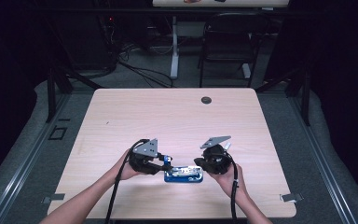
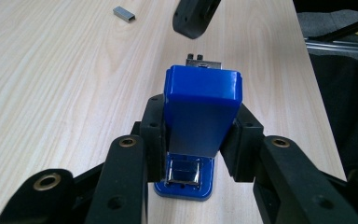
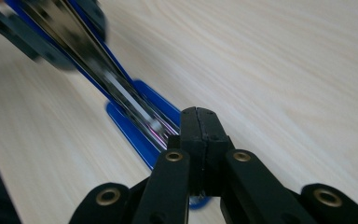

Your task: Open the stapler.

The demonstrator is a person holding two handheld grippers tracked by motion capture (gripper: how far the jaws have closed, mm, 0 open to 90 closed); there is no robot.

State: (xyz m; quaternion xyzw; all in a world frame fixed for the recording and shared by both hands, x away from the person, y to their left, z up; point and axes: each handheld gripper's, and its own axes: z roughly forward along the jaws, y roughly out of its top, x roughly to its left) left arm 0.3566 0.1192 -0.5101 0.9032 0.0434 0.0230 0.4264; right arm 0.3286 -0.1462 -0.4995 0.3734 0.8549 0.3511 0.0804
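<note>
Your left gripper clamps the stapler lid; right gripper pinched together, holding nothing — likely loading next, so fetch the staples.

Both forearms come in from the near edge of the table, angled inward. The left hand-held gripper sits low at the near centre, its jaws pointing right and clamped on the sides of a blue stapler. The right hand-held gripper, just to its right, points left with its jaws pressed fully together, empty, at the stapler's other end.
</note>
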